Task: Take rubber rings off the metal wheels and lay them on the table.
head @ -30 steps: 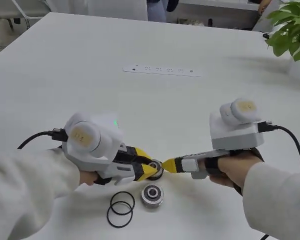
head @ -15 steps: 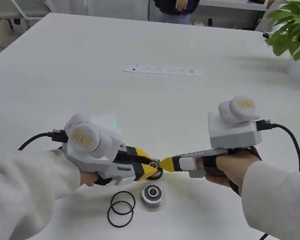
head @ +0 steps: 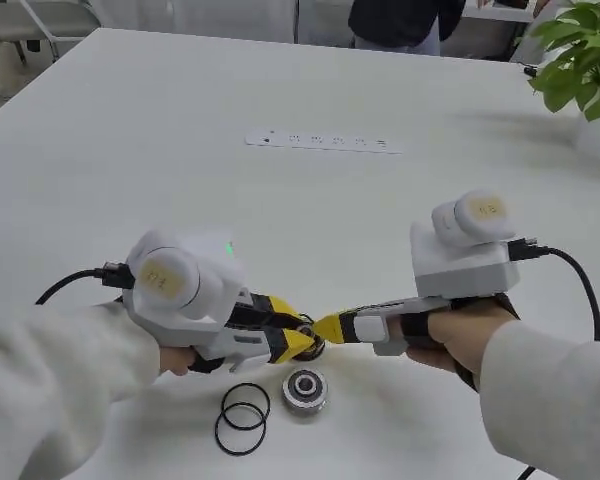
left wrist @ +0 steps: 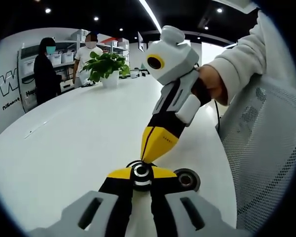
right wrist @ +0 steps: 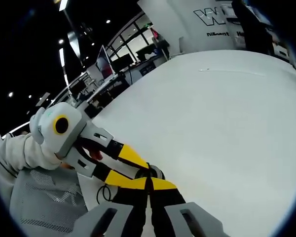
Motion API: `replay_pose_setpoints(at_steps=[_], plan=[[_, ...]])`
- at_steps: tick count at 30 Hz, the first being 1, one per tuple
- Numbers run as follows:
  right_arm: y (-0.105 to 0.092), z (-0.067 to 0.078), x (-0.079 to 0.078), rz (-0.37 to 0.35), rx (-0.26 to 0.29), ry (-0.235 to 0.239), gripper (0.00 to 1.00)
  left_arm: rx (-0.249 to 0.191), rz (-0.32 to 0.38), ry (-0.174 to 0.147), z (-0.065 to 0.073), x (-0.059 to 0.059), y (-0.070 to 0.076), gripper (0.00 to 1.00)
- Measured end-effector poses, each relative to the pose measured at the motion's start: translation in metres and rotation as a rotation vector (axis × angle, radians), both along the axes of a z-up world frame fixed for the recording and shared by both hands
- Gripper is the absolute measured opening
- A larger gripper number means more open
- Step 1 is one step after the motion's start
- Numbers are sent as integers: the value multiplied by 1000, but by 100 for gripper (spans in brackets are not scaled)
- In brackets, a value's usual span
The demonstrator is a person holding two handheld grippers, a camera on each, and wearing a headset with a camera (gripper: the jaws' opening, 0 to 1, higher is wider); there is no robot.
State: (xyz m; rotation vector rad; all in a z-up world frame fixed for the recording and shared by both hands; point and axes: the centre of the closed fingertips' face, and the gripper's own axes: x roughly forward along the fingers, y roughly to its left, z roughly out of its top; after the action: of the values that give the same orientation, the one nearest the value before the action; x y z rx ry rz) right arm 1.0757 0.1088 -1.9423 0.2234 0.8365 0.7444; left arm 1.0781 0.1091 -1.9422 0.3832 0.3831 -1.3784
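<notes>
Two grippers meet at one little wheel over the white surface [head: 180,150].
The left gripper [head: 300,341] has its yellow fingers pinching a small round metal wheel [left wrist: 141,174] from both sides. The right gripper [head: 326,327] has its fingers pressed together, with the tips touching the wheel's edge. Just beside them a second metal wheel [head: 304,389] lies flat on the surface. Two thin black rubber rings [head: 242,420] lie next to it, overlapping.

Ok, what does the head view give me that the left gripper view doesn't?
Head view adds two loose rubber rings on the table and a power strip. Left gripper view adds wall shelves and ceiling lights. Both have the right gripper at the wheel clamped in the left gripper, the spare wheel and the plant.
</notes>
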Motion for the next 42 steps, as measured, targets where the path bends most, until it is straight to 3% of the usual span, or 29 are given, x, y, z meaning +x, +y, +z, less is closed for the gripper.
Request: replay_pose_setpoints(at_steps=[7, 14, 18, 22, 26, 29, 33, 35, 40, 42], plan=[[0, -1, 0, -11, 0, 8, 0, -1, 17, 3, 0, 0, 0, 8], [-2, -2, 0, -19, -2, 15, 0, 34, 25, 19, 1, 2, 4, 9], [-2, 0, 1, -21, 1, 13, 0, 24, 29, 26, 6, 4, 9, 11], [-2, 1, 1, -21, 4, 10, 0, 13, 33, 26, 15, 5, 11, 19], [-3, 2, 1, -24, 7, 5, 0, -2, 4, 44, 21, -3, 11, 26], [-4, 5, 2, -30, 13, 0, 0, 17, -25, 21, 22, -8, 12, 29], [-5, 6, 4, -38, 24, -3, 0, 25, -44, 15, 27, -11, 12, 36], [-5, 8, 4, -47, 28, -5, 0, 34, -57, -11, 32, -12, 14, 37], [-5, 10, 4, -60, 47, -4, 0, 16, -56, -21, 50, -7, 18, 44], [-4, 12, 5, -62, 54, -6, 0, -18, -51, 15, 63, -9, 21, 51]])
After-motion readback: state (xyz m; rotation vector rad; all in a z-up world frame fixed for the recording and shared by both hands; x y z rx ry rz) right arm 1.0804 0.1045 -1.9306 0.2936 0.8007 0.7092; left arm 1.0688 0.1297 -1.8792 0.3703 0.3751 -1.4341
